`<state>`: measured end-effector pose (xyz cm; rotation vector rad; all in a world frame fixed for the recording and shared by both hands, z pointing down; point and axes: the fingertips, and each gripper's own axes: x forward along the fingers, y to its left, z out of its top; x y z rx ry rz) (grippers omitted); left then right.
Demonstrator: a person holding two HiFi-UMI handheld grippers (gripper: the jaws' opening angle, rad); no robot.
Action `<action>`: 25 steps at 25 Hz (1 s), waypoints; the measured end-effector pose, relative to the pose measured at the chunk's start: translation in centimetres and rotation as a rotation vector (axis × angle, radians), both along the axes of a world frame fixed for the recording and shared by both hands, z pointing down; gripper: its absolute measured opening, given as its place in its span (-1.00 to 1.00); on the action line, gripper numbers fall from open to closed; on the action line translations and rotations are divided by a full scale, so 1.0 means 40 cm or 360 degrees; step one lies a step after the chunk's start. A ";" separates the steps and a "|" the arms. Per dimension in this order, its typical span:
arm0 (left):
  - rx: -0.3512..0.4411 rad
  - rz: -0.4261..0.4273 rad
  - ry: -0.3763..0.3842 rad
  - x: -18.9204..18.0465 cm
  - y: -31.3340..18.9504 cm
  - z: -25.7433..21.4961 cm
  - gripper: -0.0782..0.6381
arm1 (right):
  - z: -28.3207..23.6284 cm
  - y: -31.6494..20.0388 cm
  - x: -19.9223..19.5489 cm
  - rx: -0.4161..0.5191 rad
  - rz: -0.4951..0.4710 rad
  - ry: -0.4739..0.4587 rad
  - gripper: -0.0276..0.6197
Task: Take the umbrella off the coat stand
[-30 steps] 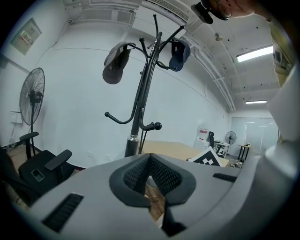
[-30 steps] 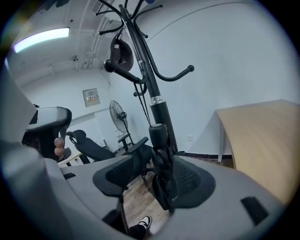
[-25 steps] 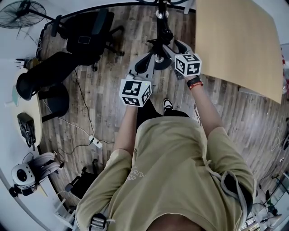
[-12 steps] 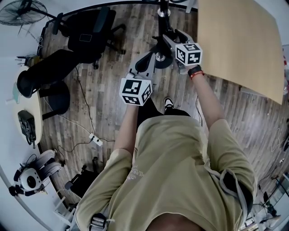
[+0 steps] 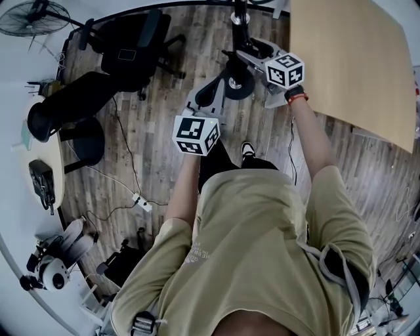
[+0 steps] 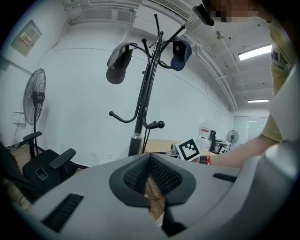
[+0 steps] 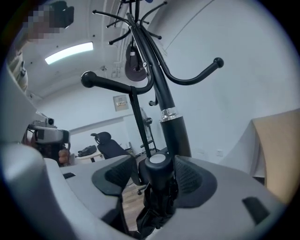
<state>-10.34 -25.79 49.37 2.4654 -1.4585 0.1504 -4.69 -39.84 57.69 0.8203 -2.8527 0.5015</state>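
The black coat stand [image 7: 174, 133] rises right in front of my right gripper [image 7: 157, 177]. A folded black umbrella [image 7: 158, 190] stands upright between that gripper's pads, its round cap on top. The pads are shut on it. A thin dark line runs from the cap up to a lower hook [image 7: 117, 85]. In the head view the right gripper [image 5: 252, 58] is at the stand's pole [image 5: 237, 20], above its round base [image 5: 237, 84]. My left gripper [image 5: 207, 93] hangs lower and nearer the person, shut and empty. From the left gripper view the stand [image 6: 143, 108] is farther off.
Two caps [image 6: 118, 63] [image 6: 181, 54] hang on the stand's upper hooks. Black office chairs [image 5: 128, 49] [image 5: 65, 108] stand to the left. A wooden tabletop [image 5: 348, 59] is at the right. A power strip with cables [image 5: 139, 200] lies on the floor.
My right gripper has moved forward and to the right along the stand. The left gripper has stayed almost still.
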 end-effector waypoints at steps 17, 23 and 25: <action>-0.0018 0.0029 -0.0005 0.018 0.006 -0.001 -0.72 | 0.018 -0.021 -0.004 -0.0006 -0.0180 0.0067 -0.26; -0.0008 0.0029 0.0001 0.018 0.009 -0.014 -0.72 | -0.003 -0.019 -0.003 -0.0017 -0.0159 0.0037 -0.27; -0.0005 0.0026 0.0002 0.019 0.009 -0.020 -0.72 | -0.015 -0.018 0.002 -0.0002 -0.0149 0.0052 -0.27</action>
